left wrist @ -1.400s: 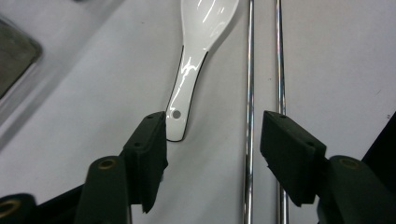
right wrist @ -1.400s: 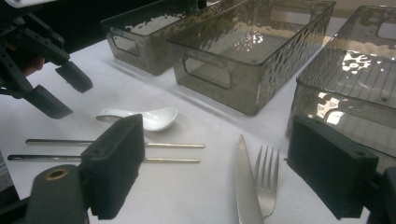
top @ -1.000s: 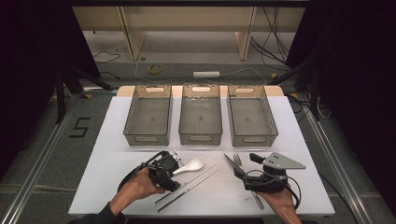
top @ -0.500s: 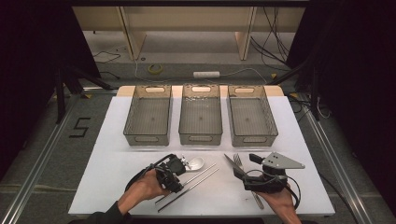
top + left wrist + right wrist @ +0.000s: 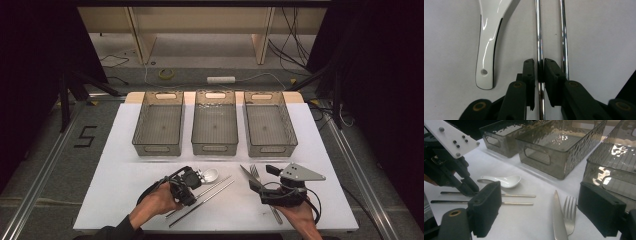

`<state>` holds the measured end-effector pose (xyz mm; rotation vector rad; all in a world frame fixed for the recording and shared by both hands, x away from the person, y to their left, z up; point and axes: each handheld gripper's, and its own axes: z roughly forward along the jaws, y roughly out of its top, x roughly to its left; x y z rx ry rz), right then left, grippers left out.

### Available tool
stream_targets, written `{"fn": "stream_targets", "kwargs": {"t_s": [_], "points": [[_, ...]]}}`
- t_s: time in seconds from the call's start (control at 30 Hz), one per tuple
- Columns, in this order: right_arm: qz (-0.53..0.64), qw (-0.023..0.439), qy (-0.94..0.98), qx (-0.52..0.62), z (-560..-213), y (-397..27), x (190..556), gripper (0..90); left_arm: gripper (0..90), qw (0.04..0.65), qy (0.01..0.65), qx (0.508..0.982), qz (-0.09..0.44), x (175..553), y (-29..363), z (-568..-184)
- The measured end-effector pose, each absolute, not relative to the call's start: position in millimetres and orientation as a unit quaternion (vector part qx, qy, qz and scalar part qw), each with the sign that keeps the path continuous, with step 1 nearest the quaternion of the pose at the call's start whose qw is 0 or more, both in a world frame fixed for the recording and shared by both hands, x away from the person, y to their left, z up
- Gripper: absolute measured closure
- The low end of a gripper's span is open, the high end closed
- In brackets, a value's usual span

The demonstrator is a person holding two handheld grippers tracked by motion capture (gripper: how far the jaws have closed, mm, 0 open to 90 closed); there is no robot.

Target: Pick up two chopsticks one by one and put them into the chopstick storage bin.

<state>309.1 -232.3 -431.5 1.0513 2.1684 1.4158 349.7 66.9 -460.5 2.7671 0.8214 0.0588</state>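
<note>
Near table (image 5: 125, 200) front edge: left gripper (image 5: 539, 72) just closing, clamped on one slim steel chopstick (image 5: 538, 30); lift level, clear of its twin (image 5: 564, 37)

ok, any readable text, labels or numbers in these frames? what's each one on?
"5": a black figure on the grey floor left of the white table, seen in the high view.
No other text: the three bins, the spoon, chopsticks, knife and fork carry no readable marks.
</note>
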Motion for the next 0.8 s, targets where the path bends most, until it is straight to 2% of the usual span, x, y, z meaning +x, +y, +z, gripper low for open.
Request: {"fn": "stream_targets", "kwargs": {"t_s": [0.27,0.8], "points": [[0.499,0.172,0.766,0.368,-431.4,-232.0,308.7,20.5,83.6,0.129,0.28,0.951,0.024,348.7,66.9,-461.2],[0.498,0.169,0.769,0.364,-431.7,-231.5,308.7,21.0,84.8,0.142,0.285,0.948,0.012,351.2,71.2,-461.1]]}}
